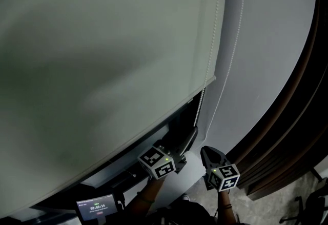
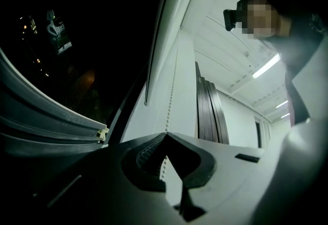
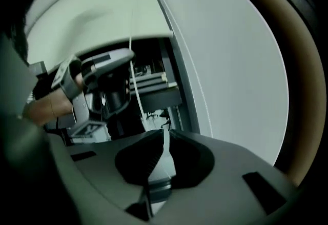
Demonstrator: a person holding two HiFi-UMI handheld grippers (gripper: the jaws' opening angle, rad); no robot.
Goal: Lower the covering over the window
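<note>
Head view, steeply down: pale grey-green fabric roller blind (image 1: 102, 65) across most of the window, top cut off by the picture's upper edge, bottom hem slanting from right to lower left. Below the hem's right corner, a dark strip of uncovered window (image 1: 177, 124), too dim to make out inside. White beaded pull chain (image 1: 201, 101) hanging along the blind's right edge, with a second strand further right against the plain grey wall (image 1: 266, 39). At the chain's foot under that corner, the left gripper (image 1: 192, 134); just beside it on the wall side, not touching, the right gripper (image 1: 209, 153). Open wall to the right as far as dark brown curved bands (image 1: 302, 96).

Left gripper view: jaws pressed together, pinching the beaded chain, which runs straight up from the tips. At left, black night glass with only scattered lights.

Right gripper view: jaws a thin slit apart, nothing discernible between them. Beyond, blurred, the left gripper on the chain, and a hand partly cut off at the left edge.
</note>
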